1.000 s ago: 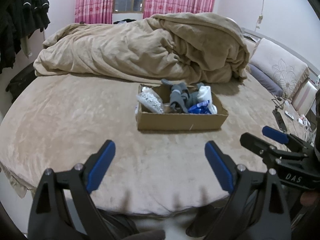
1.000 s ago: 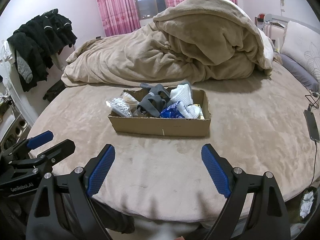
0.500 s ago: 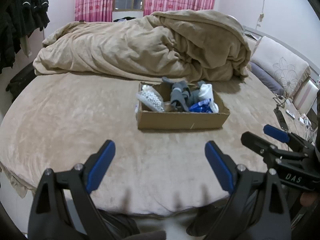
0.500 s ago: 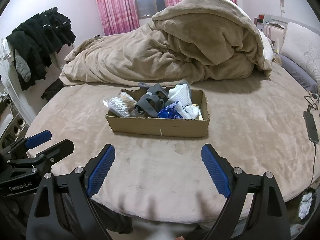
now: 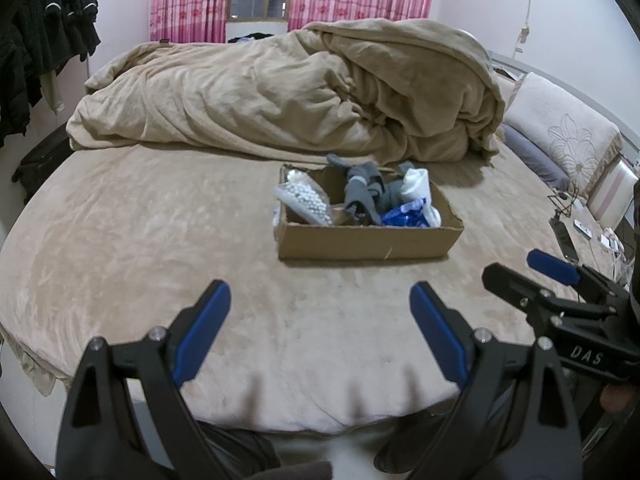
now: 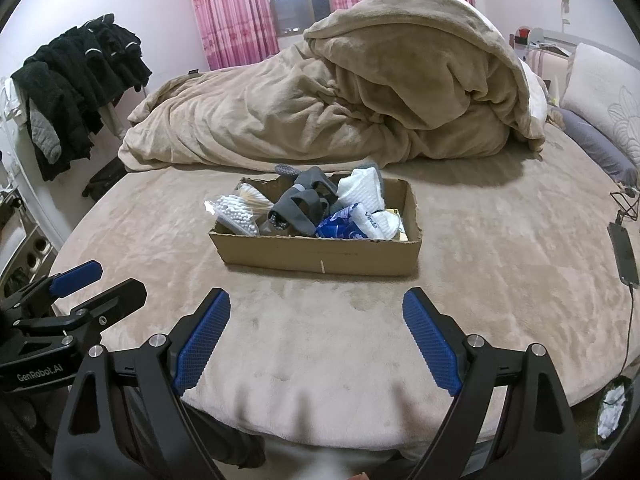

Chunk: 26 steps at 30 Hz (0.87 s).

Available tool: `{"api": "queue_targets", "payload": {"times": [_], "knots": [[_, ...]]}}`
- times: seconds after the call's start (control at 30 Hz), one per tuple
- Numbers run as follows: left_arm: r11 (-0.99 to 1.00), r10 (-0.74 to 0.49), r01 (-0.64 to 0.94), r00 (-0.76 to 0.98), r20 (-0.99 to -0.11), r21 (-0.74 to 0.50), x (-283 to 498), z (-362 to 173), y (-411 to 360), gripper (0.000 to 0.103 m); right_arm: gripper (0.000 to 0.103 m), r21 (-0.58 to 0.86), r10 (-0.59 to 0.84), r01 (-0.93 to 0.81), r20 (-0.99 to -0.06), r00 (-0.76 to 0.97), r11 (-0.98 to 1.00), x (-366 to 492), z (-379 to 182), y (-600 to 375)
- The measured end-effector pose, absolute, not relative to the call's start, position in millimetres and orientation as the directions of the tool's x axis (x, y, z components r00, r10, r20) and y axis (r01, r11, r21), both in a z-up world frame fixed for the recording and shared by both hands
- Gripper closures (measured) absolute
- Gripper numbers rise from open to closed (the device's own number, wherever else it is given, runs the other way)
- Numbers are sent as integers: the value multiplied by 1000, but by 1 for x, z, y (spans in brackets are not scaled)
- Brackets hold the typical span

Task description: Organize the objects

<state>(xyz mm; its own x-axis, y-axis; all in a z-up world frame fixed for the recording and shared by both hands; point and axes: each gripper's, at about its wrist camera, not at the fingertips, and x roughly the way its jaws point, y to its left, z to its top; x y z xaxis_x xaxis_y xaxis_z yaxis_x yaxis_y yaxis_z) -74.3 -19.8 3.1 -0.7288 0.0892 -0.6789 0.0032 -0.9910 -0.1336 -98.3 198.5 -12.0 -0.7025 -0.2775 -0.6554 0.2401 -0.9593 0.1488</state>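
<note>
Little has moved: your view has crept slightly closer to the cardboard box (image 6: 316, 250) on the bed (image 6: 500, 240). Both the left claw (image 5: 320, 330) and right claw (image 6: 316, 334) gape wide and empty, hovering at the near edge. The box lies straight ahead and farther in, its long axis running left-right, about equally near both.

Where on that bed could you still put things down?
The bare bed surface in front of and to either side of the cardboard box is free. Behind it the heaped blanket takes up the room, and the box itself is full.
</note>
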Motion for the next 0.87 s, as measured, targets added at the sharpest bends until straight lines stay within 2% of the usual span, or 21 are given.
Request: {"api": "queue_targets", "payload": {"times": [0.67, 0.87], "knots": [[-991, 88, 9, -711, -697, -135, -87, -7, -22, 11, 13, 152, -277, 237, -662, -697, -959, -104, -16, 198], [-997, 17, 39, -696, -718, -62, -106, -19, -27, 11, 13, 134, -272, 244, -644, -715, -960, -127, -16, 202]]}}
